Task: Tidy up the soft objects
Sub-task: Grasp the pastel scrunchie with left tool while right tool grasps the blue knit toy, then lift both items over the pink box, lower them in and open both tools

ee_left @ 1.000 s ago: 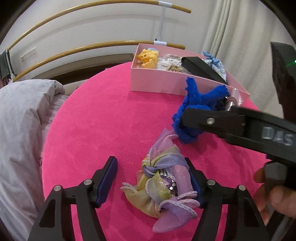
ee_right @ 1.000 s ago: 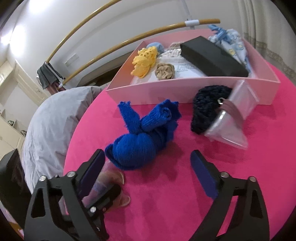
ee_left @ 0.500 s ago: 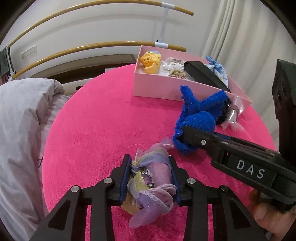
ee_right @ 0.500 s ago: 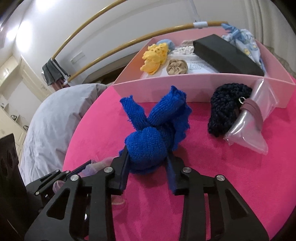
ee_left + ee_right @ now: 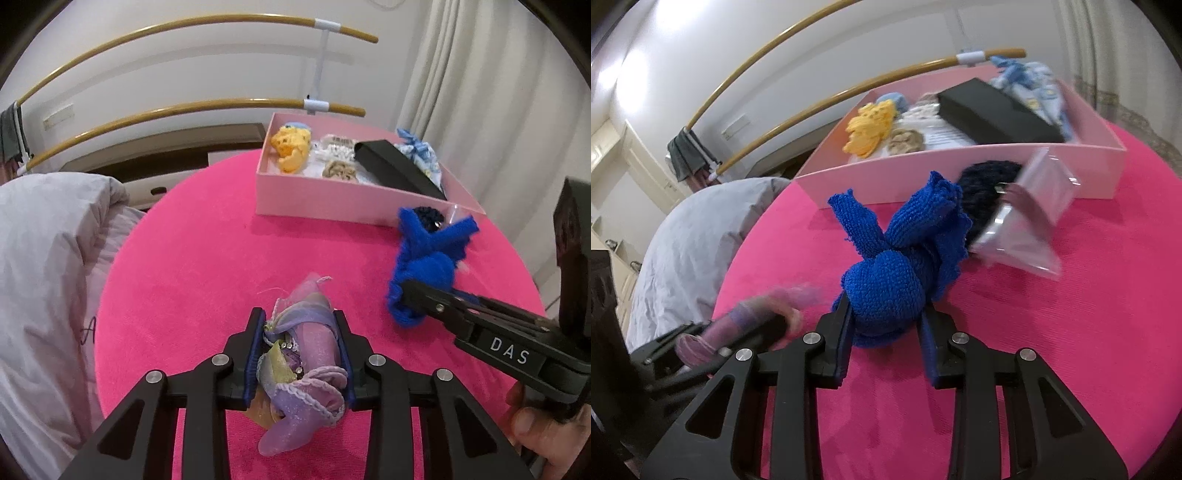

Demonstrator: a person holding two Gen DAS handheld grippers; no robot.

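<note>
My left gripper (image 5: 300, 332) is shut on a purple and yellow fabric bundle (image 5: 301, 363), held just above the pink table (image 5: 192, 266). My right gripper (image 5: 886, 325) is shut on a blue knitted bundle (image 5: 890, 280), lifted a little off the table. The blue bundle also shows in the left wrist view (image 5: 424, 269), with the right gripper at the right of that view (image 5: 410, 299). A pink box (image 5: 332, 195) stands at the far side of the table and holds soft items.
The box (image 5: 960, 166) holds a yellow knit (image 5: 868, 127), a beige scrunchie (image 5: 905, 140), a black case (image 5: 993, 110) and a blue patterned cloth (image 5: 1038, 88). A black knit (image 5: 986, 184) and a clear pouch (image 5: 1030, 221) lie in front. A grey duvet (image 5: 44, 277) lies left.
Both grippers closed from open: the left on the purple bundle, the right on the blue bundle. Both bundles have since risen and moved toward the box.
</note>
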